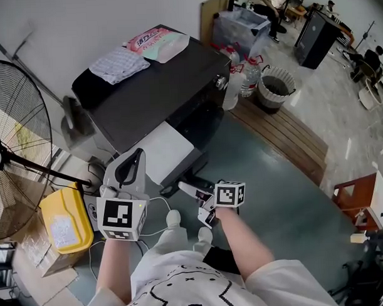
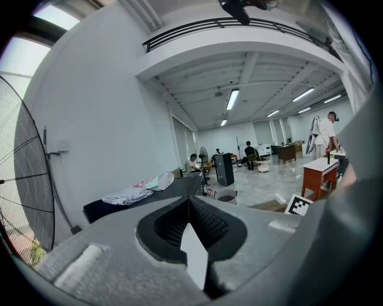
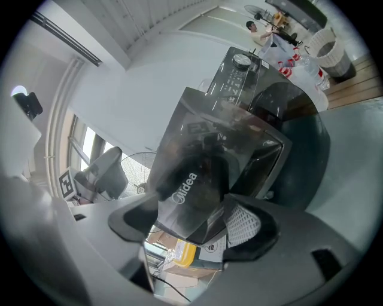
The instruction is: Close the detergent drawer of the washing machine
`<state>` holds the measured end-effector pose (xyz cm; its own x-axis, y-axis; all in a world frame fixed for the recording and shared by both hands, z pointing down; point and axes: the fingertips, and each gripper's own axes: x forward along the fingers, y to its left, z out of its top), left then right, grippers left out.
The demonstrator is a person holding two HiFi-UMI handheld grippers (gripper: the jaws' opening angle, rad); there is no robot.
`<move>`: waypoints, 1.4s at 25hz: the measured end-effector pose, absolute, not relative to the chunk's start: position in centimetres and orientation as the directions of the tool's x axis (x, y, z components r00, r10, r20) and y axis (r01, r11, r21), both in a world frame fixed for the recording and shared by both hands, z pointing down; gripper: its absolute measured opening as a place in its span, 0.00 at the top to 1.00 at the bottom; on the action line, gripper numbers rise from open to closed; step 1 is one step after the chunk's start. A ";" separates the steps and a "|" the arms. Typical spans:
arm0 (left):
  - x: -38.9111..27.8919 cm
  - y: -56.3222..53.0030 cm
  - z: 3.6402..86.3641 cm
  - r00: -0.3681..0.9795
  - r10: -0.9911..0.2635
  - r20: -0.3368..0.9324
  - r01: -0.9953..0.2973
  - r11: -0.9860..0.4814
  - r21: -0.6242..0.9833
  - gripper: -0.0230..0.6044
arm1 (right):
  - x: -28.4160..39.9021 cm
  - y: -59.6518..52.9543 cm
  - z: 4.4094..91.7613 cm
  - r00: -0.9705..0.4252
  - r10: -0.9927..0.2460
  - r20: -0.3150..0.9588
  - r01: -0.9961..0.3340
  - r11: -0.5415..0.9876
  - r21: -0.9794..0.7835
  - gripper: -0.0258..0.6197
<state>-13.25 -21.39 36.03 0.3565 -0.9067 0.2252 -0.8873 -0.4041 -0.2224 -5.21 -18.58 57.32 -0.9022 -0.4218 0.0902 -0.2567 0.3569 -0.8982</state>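
I am keeping nothing in my left tongs [image 1: 132, 167]; their tips are pressing together, just left of the drawer; my right tongs [image 1: 194, 202] are gaping wide, with the pulled-out detergent drawer [image 3: 190, 179] sitting between them, its Midea front facing me; I cannot tell whether the pads are pressing on it; the drawer is standing out from the front of the black washing machine [image 1: 158, 87]; a folded cloth [image 1: 119, 62] is lying on the machine's top; beyond, a wastebasket [image 1: 276, 86] is standing on the floor.
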 end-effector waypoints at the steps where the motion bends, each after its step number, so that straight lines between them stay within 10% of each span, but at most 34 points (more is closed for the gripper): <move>1: -13.3 -21.5 36.0 0.357 -0.906 0.226 -0.887 -0.405 -0.223 0.94 | -5.3 -18.7 57.3 -0.903 -0.421 0.089 -0.254 0.356 -0.899 0.46; 35: -17.7 -25.6 36.1 0.357 -0.904 0.235 -0.886 -0.408 -0.222 0.93 | -10.7 -24.3 57.3 -0.879 -0.460 0.124 -0.303 0.339 -0.890 0.46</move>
<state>-17.70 -25.59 36.10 0.3570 -0.9040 0.2351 -0.8857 -0.4075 -0.2222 -10.72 -24.31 57.34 -0.8791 -0.4602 0.1240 -0.3032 0.3394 -0.8904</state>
